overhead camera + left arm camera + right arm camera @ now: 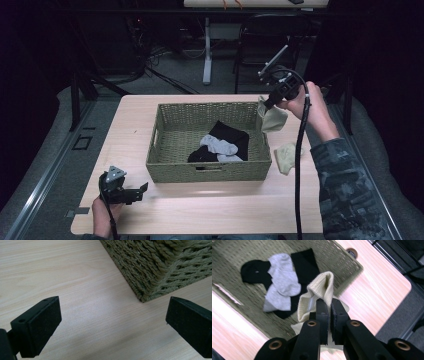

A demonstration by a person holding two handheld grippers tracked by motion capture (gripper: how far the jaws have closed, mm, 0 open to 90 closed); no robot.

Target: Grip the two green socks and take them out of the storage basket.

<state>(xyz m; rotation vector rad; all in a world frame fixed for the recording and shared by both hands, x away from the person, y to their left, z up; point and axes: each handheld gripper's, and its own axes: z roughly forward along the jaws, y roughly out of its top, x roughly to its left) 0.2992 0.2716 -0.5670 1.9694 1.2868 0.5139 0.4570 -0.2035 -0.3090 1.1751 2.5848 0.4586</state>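
— Socks first, from the high view: where are they?

— A cream sock [274, 118] hangs from the right gripper [266, 103], lifted above the table [200, 205] just past the right end of the woven basket [210, 172]. A second cream sock [286, 157] lies flat on the table beside the basket's right wall. Inside the basket are black socks [231, 137] with grey socks [220, 147] across them.

— And the left gripper?

— The left gripper [140, 192] is low near the table's front left corner (well apart from the socks), pointing toward the basket's near left corner, held in the person's left hand [102, 212].

— What does the left gripper view add?

— Its jaws stand wide with nothing between them, just bare table [82, 287]. The basket's corner [150, 270] sits beyond them, toward the upper right, untouched.

— And the right gripper view?

— There the right gripper [329, 307] has its jaws pinched together on the cream sock [318, 291], whose ribbed cuff stands up past the fingertips while more fabric hangs beneath. Beyond it is the basket [342, 267], blurred, with a grey sock [282, 285] lying over black ones [254, 271]. The held sock is above the basket's edge, not resting in it.
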